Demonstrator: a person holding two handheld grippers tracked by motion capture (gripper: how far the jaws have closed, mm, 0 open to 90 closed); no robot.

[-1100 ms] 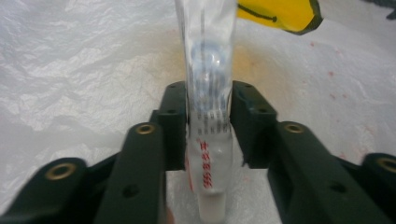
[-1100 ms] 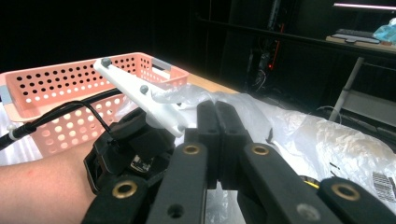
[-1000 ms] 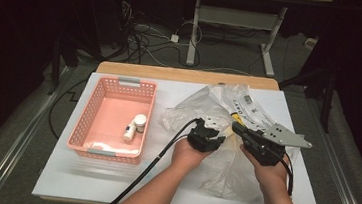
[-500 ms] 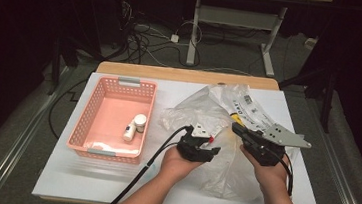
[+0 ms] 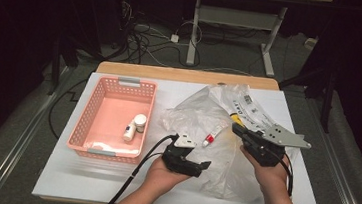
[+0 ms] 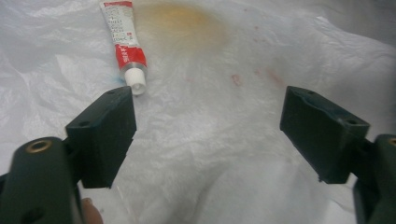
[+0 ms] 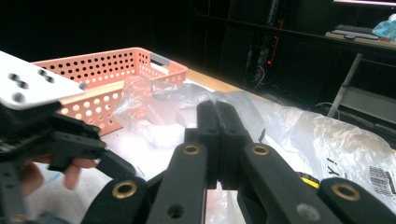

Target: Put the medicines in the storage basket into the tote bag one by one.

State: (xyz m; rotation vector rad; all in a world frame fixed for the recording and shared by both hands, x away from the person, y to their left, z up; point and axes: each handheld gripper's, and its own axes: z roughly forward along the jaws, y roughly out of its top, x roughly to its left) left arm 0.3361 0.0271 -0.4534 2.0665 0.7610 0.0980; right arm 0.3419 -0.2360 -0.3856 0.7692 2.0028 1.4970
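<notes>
left claw (image 5: 198, 165) has drawn back toward the person off the plastic bag (image 5: 203, 115), its jaws just opening, nothing between them.

from the left: the pink basket (image 5: 99, 105) sits on the white tabletop (image 5: 62, 171), with a small white bottle (image 5: 140, 123) and another little container (image 5: 129, 132) inside. just right of it the left claw hovers over the bag's near edge, jaws wide apart and empty; the red-and-white tube (image 6: 124, 46) lies inside the bag just past its left jaw, cap toward it. farther right the right claw (image 5: 237, 128) has its jaws pressed together; whether they pinch the bag cannot be told from these views.
</notes>
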